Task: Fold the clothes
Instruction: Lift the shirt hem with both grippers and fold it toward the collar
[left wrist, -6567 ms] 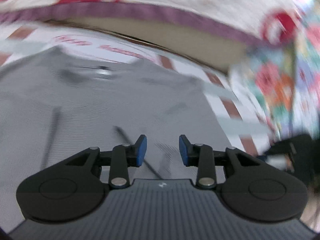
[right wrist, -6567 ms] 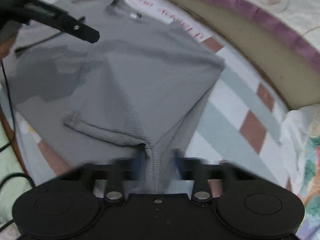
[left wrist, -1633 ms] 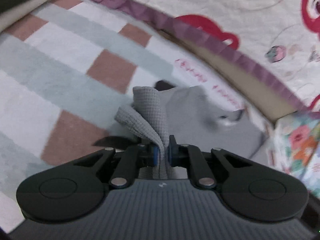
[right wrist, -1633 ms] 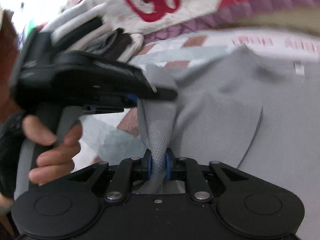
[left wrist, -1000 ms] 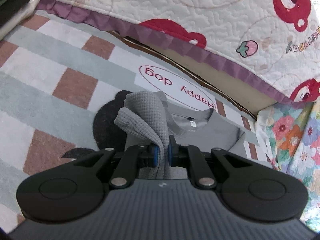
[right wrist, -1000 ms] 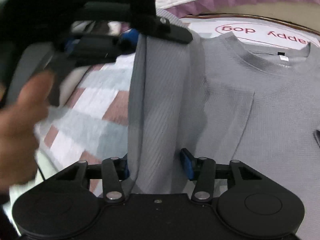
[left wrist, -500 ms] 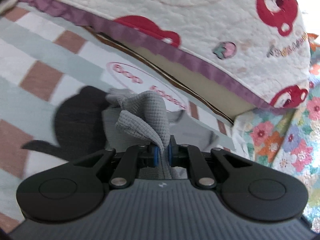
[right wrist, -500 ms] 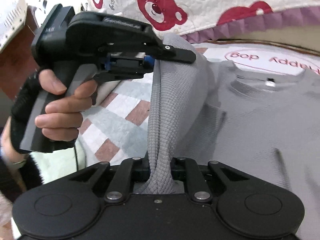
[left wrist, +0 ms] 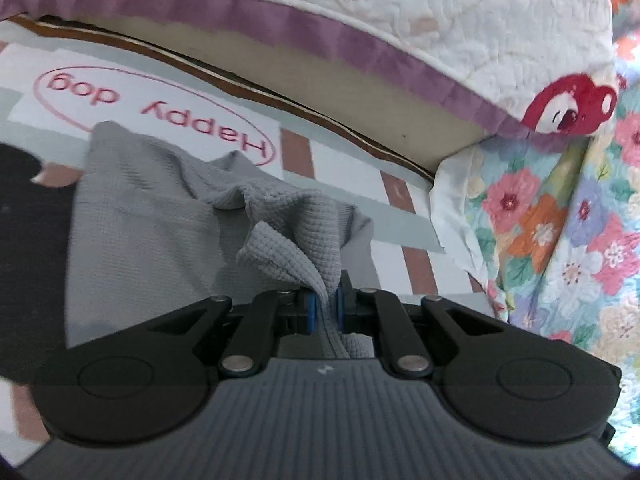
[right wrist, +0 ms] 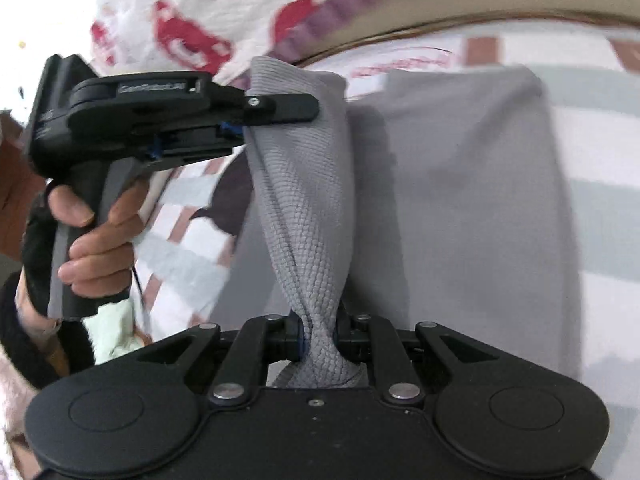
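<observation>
grey shirt (right wrist: 460, 200) edge pinched, both claws clamped

Grey shirt (right wrist: 460, 200) now folded narrower, its neckline covered since a second ago.

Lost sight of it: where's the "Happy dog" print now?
Left wrist view, upper left: the pink oval "Happy dog" print on the checked mat, just beyond the grey waffle-knit shirt.
</observation>
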The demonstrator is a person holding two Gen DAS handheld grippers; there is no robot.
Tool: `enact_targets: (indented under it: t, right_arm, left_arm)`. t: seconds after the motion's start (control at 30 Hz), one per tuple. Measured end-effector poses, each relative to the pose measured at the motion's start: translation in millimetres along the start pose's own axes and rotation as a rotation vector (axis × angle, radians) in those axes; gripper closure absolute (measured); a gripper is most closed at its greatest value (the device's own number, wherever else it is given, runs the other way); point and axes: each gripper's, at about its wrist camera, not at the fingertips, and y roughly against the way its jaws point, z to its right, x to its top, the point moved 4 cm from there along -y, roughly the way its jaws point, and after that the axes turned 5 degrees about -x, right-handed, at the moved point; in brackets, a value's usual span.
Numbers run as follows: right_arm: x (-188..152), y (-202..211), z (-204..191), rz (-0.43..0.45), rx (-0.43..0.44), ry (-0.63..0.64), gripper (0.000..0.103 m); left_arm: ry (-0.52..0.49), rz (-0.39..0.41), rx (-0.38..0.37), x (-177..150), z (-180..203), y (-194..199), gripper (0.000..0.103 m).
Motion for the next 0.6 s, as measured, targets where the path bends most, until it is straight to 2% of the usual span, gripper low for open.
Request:
enact_targets:
  t: [0.07,0.27,0.4,0.47,0.53,0.6]
  right_arm:
    - [0,0,10,0.003,0.001,-0.048,0.089]
    - [5,14,20,0.004,-0.003,0.002,0.089]
    - [8,22,53,0.000,-0.017,-0.040,0.089]
    - [7,22,65,-0.004,-0.014,-0.090,0.089]
    - [8,20,63,0.003,-0.046,-0.068,0.089]
    - [7,22,61,0.015,-0.041,-0.058,0.089]
  left_arm:
    - [-0.008,-0.020,0.001,3,6,-7,0.095]
    - [-0.032,-0.078,0.004,11,25,-29,0.095]
    - [-0.064,-0.110,0.025,12,33,-47,0.095]
    - [-0.052,-0.101,0.032,11,31,-58,0.095]
    - [-0.018,-0.085,0.023,10,28,-67,0.095]
    - [-0.002,-0.080,0.009,10,28,-71,0.095]
